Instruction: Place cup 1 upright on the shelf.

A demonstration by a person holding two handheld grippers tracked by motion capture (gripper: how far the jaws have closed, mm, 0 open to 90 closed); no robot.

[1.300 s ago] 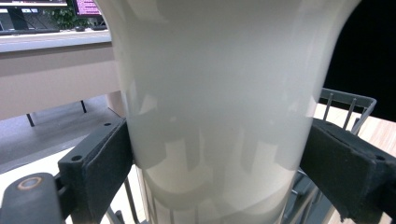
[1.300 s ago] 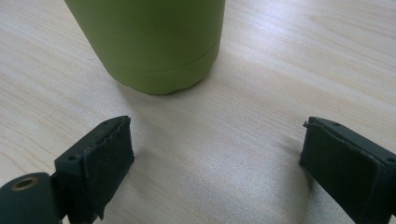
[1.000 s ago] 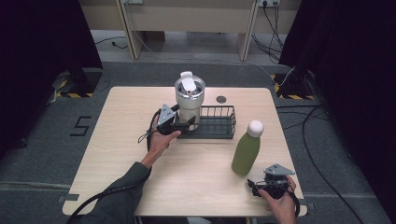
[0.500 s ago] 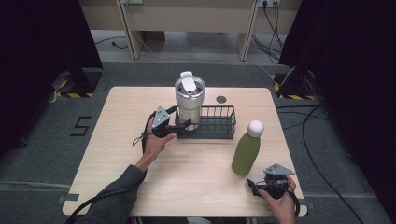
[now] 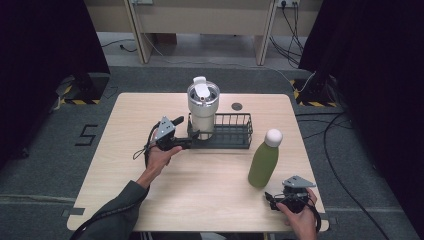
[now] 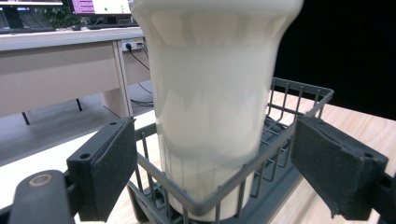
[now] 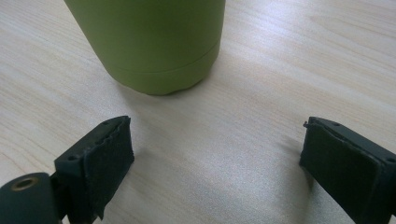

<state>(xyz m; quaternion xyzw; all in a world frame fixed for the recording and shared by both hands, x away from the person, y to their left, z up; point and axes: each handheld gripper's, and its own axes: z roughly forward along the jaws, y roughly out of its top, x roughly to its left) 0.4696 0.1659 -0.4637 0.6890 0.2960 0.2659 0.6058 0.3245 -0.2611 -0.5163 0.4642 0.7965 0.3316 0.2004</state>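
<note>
Left gripper view: tumbler (image 6: 210,107) top cut off, left hand-held gripper (image 6: 224,172) spread; right hand-held gripper (image 7: 219,163) spread.

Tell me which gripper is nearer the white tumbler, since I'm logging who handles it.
Left. The left gripper is open right beside the white tumbler standing in the wire basket. The right gripper rests far off at the table's near edge, by the green bottle.

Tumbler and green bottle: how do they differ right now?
The tumbler is cream with a flip lid and stands inside the wire basket; the green bottle has a round white cap and stands on the bare table. The open left gripper faces the tumbler; the open right gripper faces the bottle. Both stand upright, ungripped.
</note>
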